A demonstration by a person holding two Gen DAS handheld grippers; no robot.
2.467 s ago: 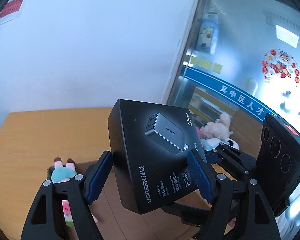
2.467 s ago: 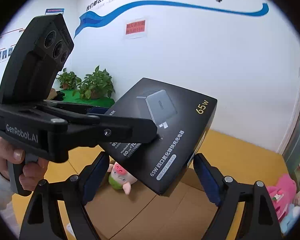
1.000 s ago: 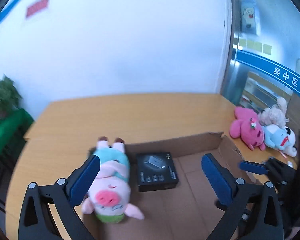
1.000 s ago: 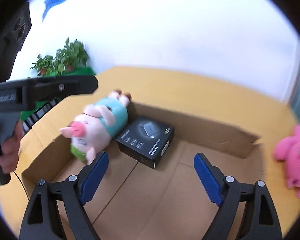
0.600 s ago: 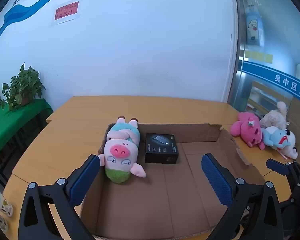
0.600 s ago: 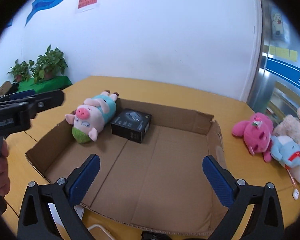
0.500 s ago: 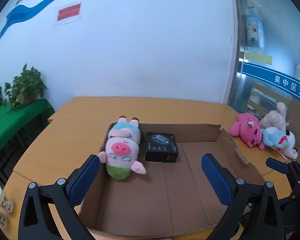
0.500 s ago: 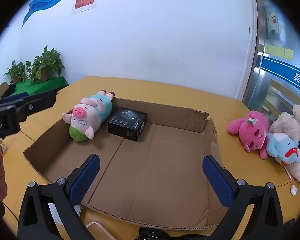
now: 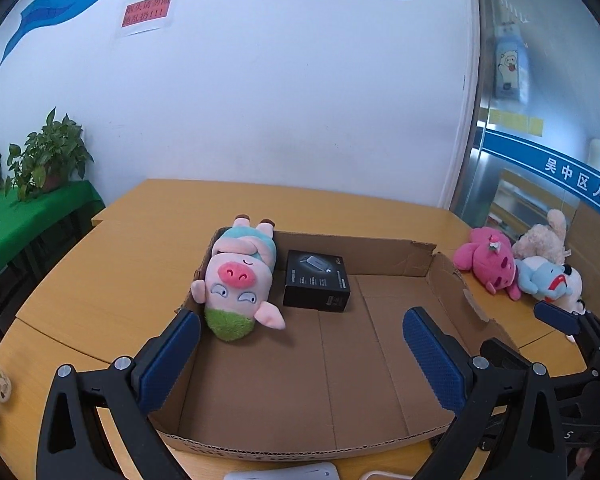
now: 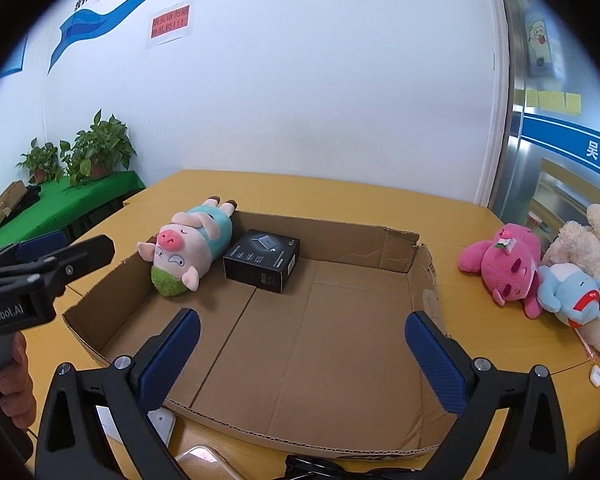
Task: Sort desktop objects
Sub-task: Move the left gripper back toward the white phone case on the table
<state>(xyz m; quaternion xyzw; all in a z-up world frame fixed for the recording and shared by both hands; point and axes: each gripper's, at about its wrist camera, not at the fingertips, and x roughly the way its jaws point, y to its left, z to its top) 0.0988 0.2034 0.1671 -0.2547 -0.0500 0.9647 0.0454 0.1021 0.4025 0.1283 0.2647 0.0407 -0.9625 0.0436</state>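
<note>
Both the left gripper (image 9: 300,344) and right gripper (image 10: 302,346) are wide apart and hold nothing, and the soft, light pink toy (image 10: 504,266) right of the cardboard box (image 10: 420,280) looks easy to squeeze around its fat middle.

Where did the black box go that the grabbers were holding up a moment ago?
It was let go. The black box now lies flat in the cardboard tray, beside the pig plush. The left gripper and right gripper are both open and have pulled back toward the near edge. The pig and the plush toys on the table stayed put.
</note>
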